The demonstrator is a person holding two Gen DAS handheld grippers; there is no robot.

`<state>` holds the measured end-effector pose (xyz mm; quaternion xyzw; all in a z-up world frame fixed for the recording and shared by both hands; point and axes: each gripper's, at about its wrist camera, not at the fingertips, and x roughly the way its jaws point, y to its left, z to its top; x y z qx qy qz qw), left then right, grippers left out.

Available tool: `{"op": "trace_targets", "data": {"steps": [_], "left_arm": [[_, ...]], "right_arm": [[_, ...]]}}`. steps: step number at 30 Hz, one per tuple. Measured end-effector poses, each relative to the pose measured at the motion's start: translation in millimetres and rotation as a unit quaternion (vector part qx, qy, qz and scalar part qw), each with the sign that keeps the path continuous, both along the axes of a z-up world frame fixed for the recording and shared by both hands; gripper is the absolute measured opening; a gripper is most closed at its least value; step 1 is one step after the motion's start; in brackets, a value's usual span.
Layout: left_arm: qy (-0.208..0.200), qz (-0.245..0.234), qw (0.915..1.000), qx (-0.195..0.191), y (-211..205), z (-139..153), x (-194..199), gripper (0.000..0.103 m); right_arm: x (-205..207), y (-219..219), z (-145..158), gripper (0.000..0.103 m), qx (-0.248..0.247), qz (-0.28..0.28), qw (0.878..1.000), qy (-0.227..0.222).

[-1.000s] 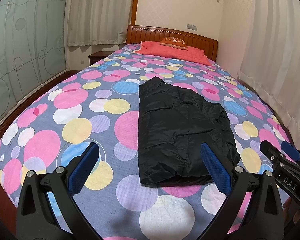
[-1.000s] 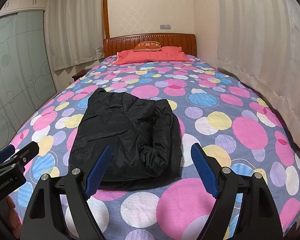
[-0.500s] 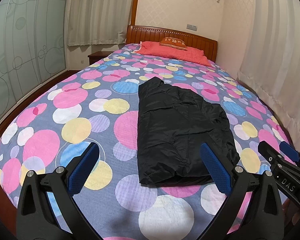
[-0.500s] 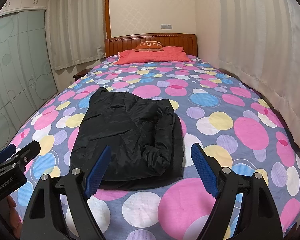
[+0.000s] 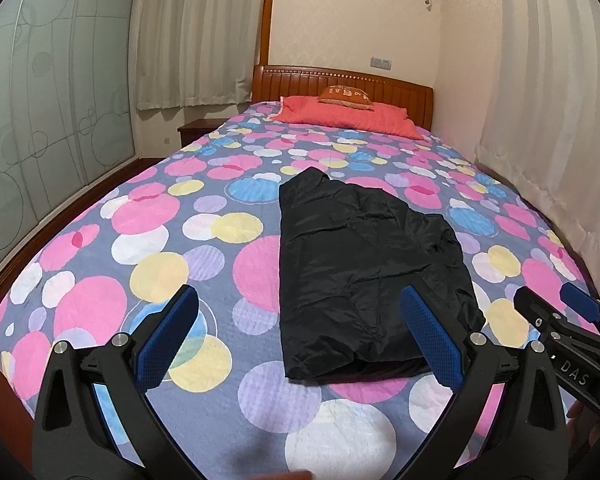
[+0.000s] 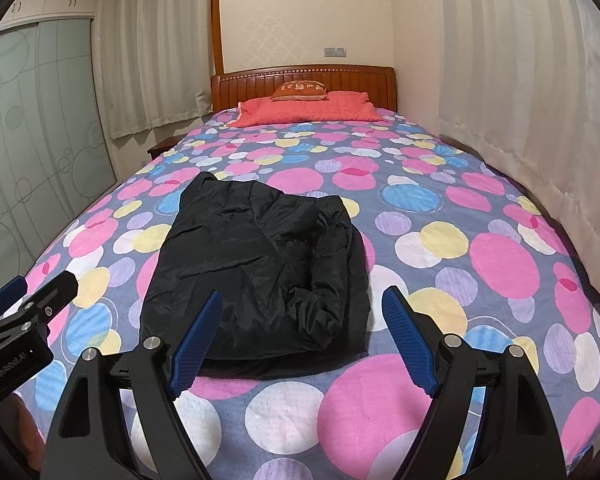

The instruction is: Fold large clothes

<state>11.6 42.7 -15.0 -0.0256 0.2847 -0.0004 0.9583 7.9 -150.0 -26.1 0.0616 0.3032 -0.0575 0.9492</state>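
Note:
A black jacket [image 5: 364,268] lies folded into a rough rectangle on the polka-dot bedspread [image 5: 148,216]; it also shows in the right wrist view [image 6: 260,276]. My left gripper [image 5: 300,336] is open and empty, held above the foot of the bed, just short of the jacket's near edge. My right gripper [image 6: 302,340] is open and empty, also held back over the jacket's near edge. Each gripper shows in the other's view, the right one [image 5: 560,320] at the right edge and the left one [image 6: 24,304] at the left edge.
A red pillow [image 5: 344,118] with a small orange cushion [image 5: 346,94] lies at the wooden headboard [image 6: 304,80]. Curtains [image 6: 520,100] hang along the right side. A sliding glass wardrobe [image 5: 32,120] and a wooden nightstand [image 5: 198,130] stand left.
Both grippers have tilted slightly upward and drawn back a little, so more of the wall and room shows. The jacket has not moved. Both stay open.

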Motion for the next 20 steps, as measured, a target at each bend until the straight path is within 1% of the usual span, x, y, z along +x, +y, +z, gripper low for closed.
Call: {"op": "trace_targets", "data": {"steps": [3,5,6,8,9,12,14,15,17,18,20], "left_arm": [[0.001,-0.006,0.9999,-0.016,3.1,-1.7,1.8,0.101],[-0.005,0.002,0.9997,-0.026,5.2,-3.6,2.4,0.101],[-0.002,0.008,0.9996,-0.026,6.3,-5.2,2.9,0.101],[0.029,0.012,0.9994,-0.012,3.9,-11.4,9.8,0.101],[0.036,0.006,0.9993,-0.007,2.8,-14.3,13.6,0.101],[0.033,0.002,0.9995,0.003,1.7,-20.3,17.2,0.101],[0.028,0.006,0.9996,0.0,5.1,-24.3,22.7,0.101],[0.029,0.011,0.9995,-0.005,9.1,-27.0,26.8,0.101],[0.045,0.013,0.9988,-0.014,19.5,-35.2,38.6,0.101],[0.06,0.026,0.9976,-0.02,30.5,-43.4,49.3,0.101],[0.077,0.057,0.9949,-0.032,54.1,-57.9,65.8,0.101]], "right_arm": [[0.9,2.4,-1.2,0.081,0.0,0.001,1.0,0.003],[1.9,5.0,-3.5,0.081,0.0,0.001,1.0,0.005],[2.4,5.1,-5.9,0.081,0.001,0.001,1.0,0.006],[3.8,5.9,-9.5,0.081,0.003,0.001,1.0,0.01],[6.4,1.8,-12.2,0.081,0.004,0.001,1.0,0.013],[11.2,-4.0,-19.1,0.081,0.01,0.003,1.0,0.021],[13.4,-7.4,-22.9,0.081,0.014,0.003,1.0,0.025],[15.1,-11.1,-23.7,0.081,0.017,0.002,1.0,0.026],[18.7,-20.3,-26.4,0.081,0.021,-0.005,0.999,0.026],[21.1,-29.2,-28.8,0.081,0.02,-0.014,0.999,0.026],[27.3,-53.8,-37.2,0.081,0.021,-0.041,0.998,0.031]]}}
